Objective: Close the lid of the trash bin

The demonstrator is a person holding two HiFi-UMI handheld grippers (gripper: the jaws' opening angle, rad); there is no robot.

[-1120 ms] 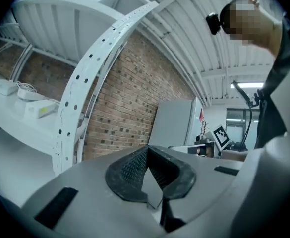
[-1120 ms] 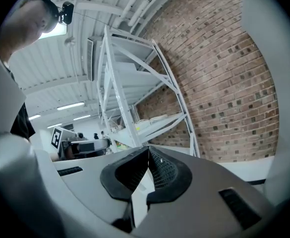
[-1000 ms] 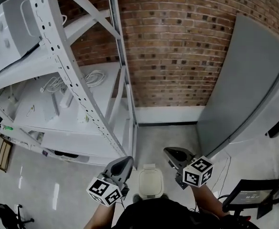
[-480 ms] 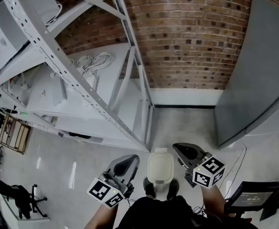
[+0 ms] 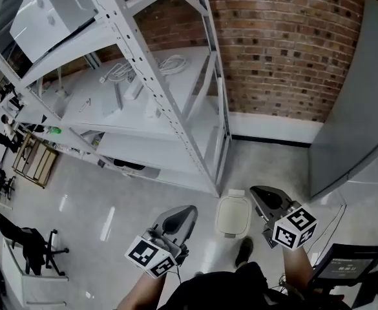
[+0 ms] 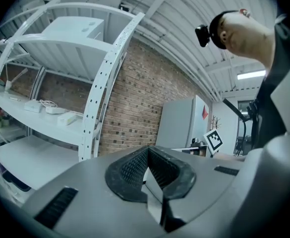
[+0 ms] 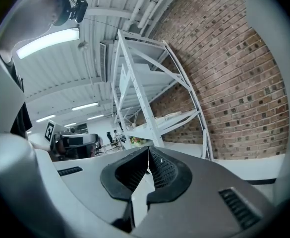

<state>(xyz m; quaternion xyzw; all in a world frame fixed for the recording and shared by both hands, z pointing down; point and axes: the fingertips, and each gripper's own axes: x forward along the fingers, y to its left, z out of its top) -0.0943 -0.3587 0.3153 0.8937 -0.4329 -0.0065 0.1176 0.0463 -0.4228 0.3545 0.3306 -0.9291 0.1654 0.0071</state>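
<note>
In the head view, the small cream plastic trash bin (image 5: 232, 216) stands on the pale grey concrete floor (image 5: 111, 199), low in the frame and right of centre. From above, its lid seems to lie flat on the bin. It sits between my two tools, touching neither. My left gripper (image 5: 183, 213) hangs at the bin's left, toward the bottom centre. My right gripper (image 5: 266, 196) hangs just at its right, its marker cube lower right. One dark shoe (image 5: 243, 251) shows directly below the bin.

Neither gripper view shows the bin. The left gripper (image 6: 147, 151) looks out over its own grey body at the white metal shelving rack (image 6: 102, 78), which fills the left half of the frame. The red brick wall (image 6: 135, 103) lies behind it at centre. There my black ribbed fingers (image 6: 127, 170) are clenched tip to tip, with nothing between them. The right gripper (image 7: 148, 155) looks toward the same rack (image 7: 135, 93) at centre and the brick wall (image 7: 234, 68) on the right. Its fingers (image 7: 164, 172) are likewise pressed together and empty.

Only the head view shows the tall grey panel (image 5: 363, 95) at the right edge.
</note>
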